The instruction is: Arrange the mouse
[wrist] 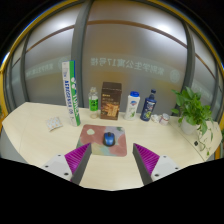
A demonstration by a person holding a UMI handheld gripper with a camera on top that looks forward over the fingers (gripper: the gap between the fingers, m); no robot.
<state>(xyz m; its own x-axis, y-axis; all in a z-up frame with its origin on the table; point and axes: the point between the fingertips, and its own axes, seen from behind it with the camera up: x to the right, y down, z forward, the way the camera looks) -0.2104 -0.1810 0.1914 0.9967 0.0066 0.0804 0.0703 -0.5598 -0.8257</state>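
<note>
A blue computer mouse [109,139] lies on a brown mouse mat [104,143] on the pale table [40,125]. It is just ahead of my gripper [112,160], in line with the gap between the fingers. The two fingers [78,158] with magenta pads stand wide apart and hold nothing. The mat's near edge reaches between the fingertips.
Behind the mat stand a tall green and white box [71,92], a clear bottle [93,102], a brown box [110,100], a white container [133,104] and a dark blue bottle [149,105]. A potted plant [192,108] is at the right. A small white object [55,123] lies at the left.
</note>
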